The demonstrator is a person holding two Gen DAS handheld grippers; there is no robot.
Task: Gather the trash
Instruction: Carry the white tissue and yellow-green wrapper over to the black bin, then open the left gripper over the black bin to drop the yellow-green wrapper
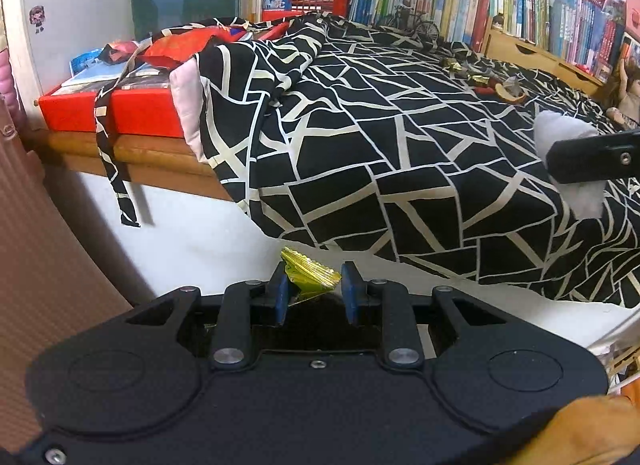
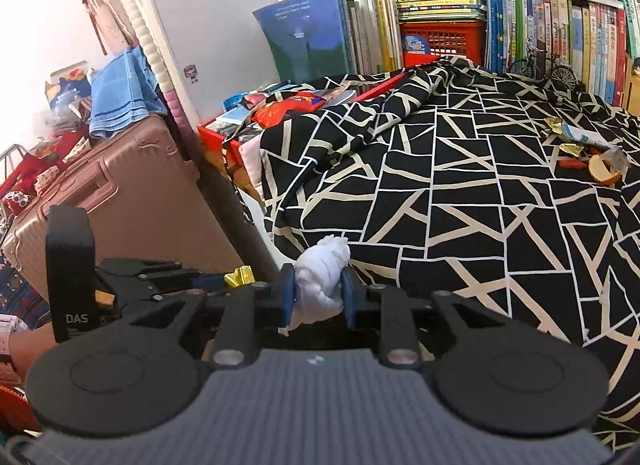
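My left gripper [image 1: 315,289] is shut on a crumpled gold foil wrapper [image 1: 308,275], held off the near edge of the table. My right gripper [image 2: 318,293] is shut on a wad of white tissue [image 2: 326,269]. In the left wrist view that tissue [image 1: 560,133] shows at the right edge, pinched by a black finger [image 1: 592,161]. In the right wrist view the left gripper's body [image 2: 132,277] sits low left, the gold wrapper [image 2: 239,276] at its tip. More litter lies far right on the black-and-white cloth [image 2: 480,193]: gold wrappers [image 2: 570,149], a white paper [image 2: 584,135] and a piece of peel [image 2: 604,171].
A red box [image 1: 116,109] with snack packets sits at the table's left end. Books [image 2: 560,33] and a red basket [image 2: 440,43] line the back, with a small bicycle model [image 2: 548,65]. A pink suitcase [image 2: 120,193] stands left of the table.
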